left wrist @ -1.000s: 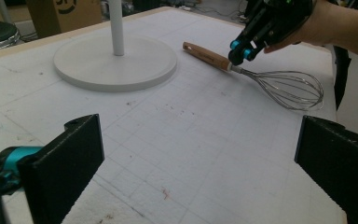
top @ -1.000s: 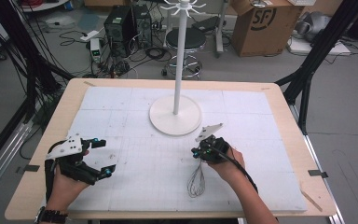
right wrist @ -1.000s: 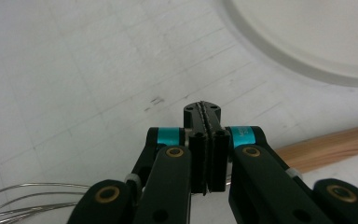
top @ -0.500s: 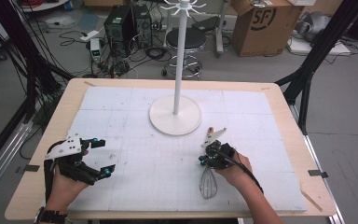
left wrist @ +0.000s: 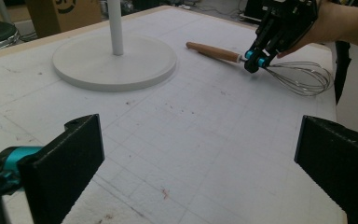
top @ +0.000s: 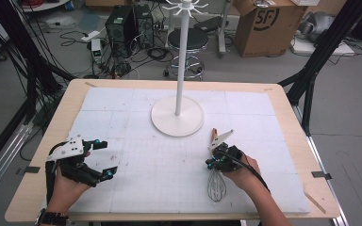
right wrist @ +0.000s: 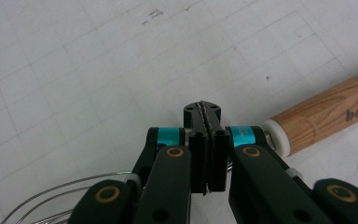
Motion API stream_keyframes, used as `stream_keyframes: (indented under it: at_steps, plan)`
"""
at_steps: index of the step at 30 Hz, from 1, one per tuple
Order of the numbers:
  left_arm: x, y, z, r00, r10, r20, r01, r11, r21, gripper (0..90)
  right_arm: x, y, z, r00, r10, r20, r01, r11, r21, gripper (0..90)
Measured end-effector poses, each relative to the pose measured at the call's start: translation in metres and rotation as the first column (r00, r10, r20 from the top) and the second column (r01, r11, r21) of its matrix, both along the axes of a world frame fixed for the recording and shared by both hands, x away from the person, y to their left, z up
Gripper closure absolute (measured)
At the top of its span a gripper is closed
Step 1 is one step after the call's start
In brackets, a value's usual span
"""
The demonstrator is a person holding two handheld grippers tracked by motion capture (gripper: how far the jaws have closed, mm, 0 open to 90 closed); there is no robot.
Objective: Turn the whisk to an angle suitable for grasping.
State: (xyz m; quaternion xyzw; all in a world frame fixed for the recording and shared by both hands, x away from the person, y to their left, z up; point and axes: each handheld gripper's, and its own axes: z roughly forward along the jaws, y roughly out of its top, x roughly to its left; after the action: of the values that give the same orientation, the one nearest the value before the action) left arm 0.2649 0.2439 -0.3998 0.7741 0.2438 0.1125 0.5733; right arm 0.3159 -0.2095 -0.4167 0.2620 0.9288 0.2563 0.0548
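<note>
From the high view, the right gripper (top: 210,161) sits over the near right part of the table (top: 37,188), jaws pressed together on the neck of the whisk (top: 216,181), whose wire head fans toward the near edge while its wooden handle points out past the jaws toward the white stand (top: 176,115); the left gripper (top: 102,157) rests near the left edge with its jaws spread wide and nothing between them, well apart from the whisk, and a broad stretch of bare white mat (top: 160,160) lies between the two hands. In the left gripper view the two black jaws stand far apart over open mat, the stand's round base (left wrist: 114,60) is ahead at left, and the whisk (left wrist: 298,77) lies at upper right close to the table's far edge, clamped where handle meets wires by the right gripper (left wrist: 256,63). In the right gripper view the jaws meet tight at centre, the wooden handle (right wrist: 326,112) runs off to the right just beside them and the wire loops (right wrist: 65,196) curve away at lower left
</note>
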Motion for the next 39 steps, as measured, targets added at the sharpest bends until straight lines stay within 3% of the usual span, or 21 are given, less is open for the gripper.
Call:
stream_keyframes:
  at_steps: [7,11,14,23,30,36,39]
  plan:
    - [0.000,0.001,0.000,1.0000,-0.001,0.000,0.001,1.0000,-0.001,1.9,-0.002,-0.014,0.005,0.9996,-0.027,-0.002,0.027,0.999,0.018,90.0]
    - [0.000,0.000,0.000,1.0000,-0.001,0.001,0.001,1.0000,-0.001,1.9,-0.003,-0.026,0.009,0.9989,-0.047,0.004,0.047,0.999,0.004,90.0]
    - [0.000,-0.001,0.000,1.0000,-0.001,0.001,0.001,1.0000,0.000,1.9,-0.002,-0.035,0.013,0.9981,-0.061,0.009,0.061,0.998,0.024,90.0]
    - [0.000,0.000,0.000,1.0000,0.001,0.000,-0.001,1.0000,0.002,1.9,0.006,-0.036,0.024,0.9957,-0.082,0.043,0.079,0.995,0.062,90.0]
    - [0.000,0.001,0.000,1.0000,0.002,0.001,-0.002,1.0000,-0.002,1.9,0.020,-0.049,0.035,0.9866,-0.146,0.074,0.139,0.986,0.087,90.0]
    - [0.000,0.001,0.000,1.0000,0.003,0.003,-0.003,1.0000,-0.002,2.0,0.034,-0.065,0.041,0.9674,-0.232,0.101,0.220,0.968,0.117,90.0]
    - [0.001,0.001,0.000,1.0000,0.001,0.002,-0.001,1.0000,0.000,2.0,0.044,-0.070,0.039,0.9617,-0.253,0.107,0.242,0.965,0.102,90.0]
